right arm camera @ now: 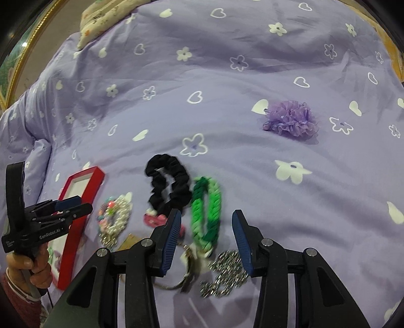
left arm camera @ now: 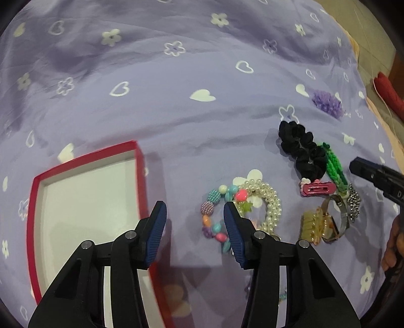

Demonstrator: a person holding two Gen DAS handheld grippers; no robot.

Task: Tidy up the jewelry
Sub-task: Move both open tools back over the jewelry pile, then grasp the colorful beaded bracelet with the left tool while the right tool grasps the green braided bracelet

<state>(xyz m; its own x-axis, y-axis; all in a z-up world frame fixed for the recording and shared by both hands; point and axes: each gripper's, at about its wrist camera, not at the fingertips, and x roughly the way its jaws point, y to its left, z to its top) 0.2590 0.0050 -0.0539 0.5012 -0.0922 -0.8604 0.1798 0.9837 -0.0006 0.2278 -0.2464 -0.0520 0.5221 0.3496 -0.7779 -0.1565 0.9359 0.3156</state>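
A red box (left arm camera: pixel 137 176) with a white inside lies on the purple bedspread, also in the right wrist view (right arm camera: pixel 75 227). My left gripper (left arm camera: pixel 195 209) is open and empty, between the box and a colourful bead bracelet (left arm camera: pixel 214 214) beside a pearl bracelet (left arm camera: pixel 271 201). My right gripper (right arm camera: pixel 206 218) is open and empty over a green braided band (right arm camera: pixel 205 209), with a silver chain (right arm camera: pixel 224 272) and a watch (right arm camera: pixel 181 270) just below it. A black scrunchie (right arm camera: pixel 169 184), pink hair clip (left arm camera: pixel 317 188) and gold claw clip (left arm camera: pixel 311 224) lie close by.
A purple ruffled scrunchie (right arm camera: pixel 290 121) lies apart at the far right. A floral pillow (right arm camera: pixel 106 17) and a gold-framed edge (right arm camera: pixel 22 58) are at the bed's far left. The bed's right edge shows a red object (left arm camera: pixel 388 93) beyond it.
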